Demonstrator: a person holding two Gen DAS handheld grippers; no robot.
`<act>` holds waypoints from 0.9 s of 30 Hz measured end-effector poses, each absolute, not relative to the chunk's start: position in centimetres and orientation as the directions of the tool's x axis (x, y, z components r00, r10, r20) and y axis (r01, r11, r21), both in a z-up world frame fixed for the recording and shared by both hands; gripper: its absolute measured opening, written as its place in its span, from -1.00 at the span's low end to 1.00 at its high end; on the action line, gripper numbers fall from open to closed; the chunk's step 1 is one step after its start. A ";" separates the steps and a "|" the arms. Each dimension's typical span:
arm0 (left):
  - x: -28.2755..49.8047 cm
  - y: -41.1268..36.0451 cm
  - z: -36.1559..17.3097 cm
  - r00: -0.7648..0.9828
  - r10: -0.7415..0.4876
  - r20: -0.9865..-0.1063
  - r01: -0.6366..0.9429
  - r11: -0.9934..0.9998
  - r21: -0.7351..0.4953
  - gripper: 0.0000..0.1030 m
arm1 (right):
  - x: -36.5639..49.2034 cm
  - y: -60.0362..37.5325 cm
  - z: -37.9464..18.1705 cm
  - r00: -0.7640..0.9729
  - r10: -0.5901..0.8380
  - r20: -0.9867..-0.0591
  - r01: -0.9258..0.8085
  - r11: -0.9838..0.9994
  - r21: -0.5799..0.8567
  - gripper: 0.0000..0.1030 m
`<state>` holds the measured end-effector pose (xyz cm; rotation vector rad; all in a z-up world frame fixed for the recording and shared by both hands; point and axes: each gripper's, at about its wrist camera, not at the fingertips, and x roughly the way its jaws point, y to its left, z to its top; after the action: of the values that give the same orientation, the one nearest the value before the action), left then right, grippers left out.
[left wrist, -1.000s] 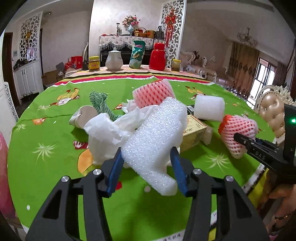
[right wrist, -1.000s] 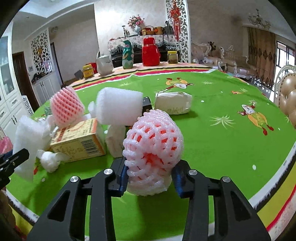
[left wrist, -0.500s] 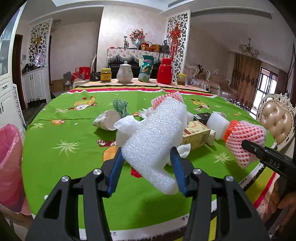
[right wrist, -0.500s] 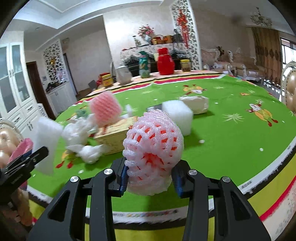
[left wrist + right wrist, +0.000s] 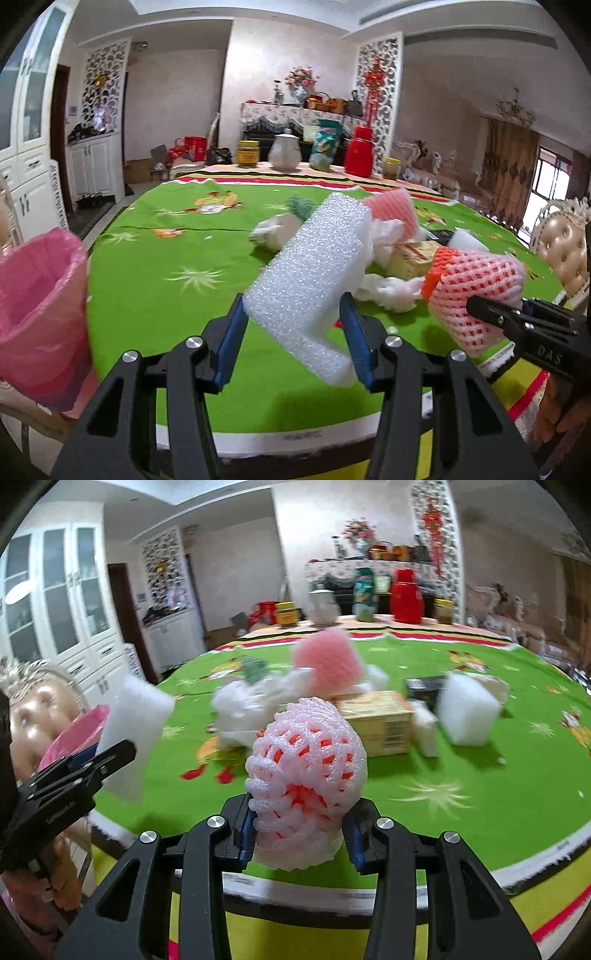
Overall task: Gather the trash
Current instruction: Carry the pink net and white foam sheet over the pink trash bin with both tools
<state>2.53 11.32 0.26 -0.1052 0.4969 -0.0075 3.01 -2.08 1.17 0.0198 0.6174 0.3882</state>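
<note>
My left gripper [image 5: 291,336] is shut on a white foam sheet [image 5: 314,273] and holds it above the near table edge. It shows at the left of the right wrist view [image 5: 136,734]. My right gripper [image 5: 299,823] is shut on a pink foam fruit net [image 5: 306,764], also seen at the right of the left wrist view [image 5: 476,291]. A bin with a pink bag [image 5: 40,317] stands beside the table at the left. More trash lies on the green tablecloth [image 5: 166,295]: a pink net [image 5: 328,661], a yellow box [image 5: 380,723], white foam blocks [image 5: 469,712] and crumpled tissue [image 5: 243,709].
Jars, a white teapot [image 5: 284,151] and a red flask [image 5: 360,151] stand at the table's far edge. A padded chair [image 5: 569,251] is at the right. White cabinets [image 5: 26,147] line the left wall.
Both grippers have pulled back and lifted from the trash pile toward the near table edge, each keeping its load. The pink-bagged bin has come into view at the left.
</note>
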 end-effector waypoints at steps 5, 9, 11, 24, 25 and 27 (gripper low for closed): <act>0.7 14.9 0.5 0.887 0.051 -0.458 -0.105 0.990 -0.091 -0.04 | 2.7 2.3 1.4 0.706 0.430 -0.563 -0.446 0.887 0.118 -0.22; -1.0 18.8 1.2 0.884 0.145 -0.444 -0.197 0.978 -0.073 -0.03 | 2.4 6.6 1.7 0.661 0.493 -0.566 -0.529 0.841 0.114 -0.22; -1.7 20.9 1.6 0.875 0.189 -0.445 -0.244 0.967 -0.071 -0.03 | 2.4 9.3 1.9 0.628 0.536 -0.564 -0.583 0.804 0.114 -0.22; -4.5 39.4 3.0 0.729 0.404 -0.553 -0.522 0.850 -0.067 0.00 | 4.2 26.4 3.6 0.440 0.717 -0.541 -0.812 0.575 0.102 -0.21; -4.3 40.6 2.8 0.718 0.408 -0.565 -0.533 0.844 -0.068 0.00 | 4.4 27.7 3.5 0.428 0.721 -0.545 -0.821 0.563 0.099 -0.21; -3.5 42.4 2.1 0.699 0.412 -0.584 -0.549 0.833 -0.071 0.00 | 4.7 30.2 3.5 0.412 0.726 -0.551 -0.834 0.544 0.093 -0.21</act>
<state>-3.52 42.37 2.11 -0.2490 0.5868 0.5414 4.73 30.18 3.52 -0.2083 0.5820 0.9895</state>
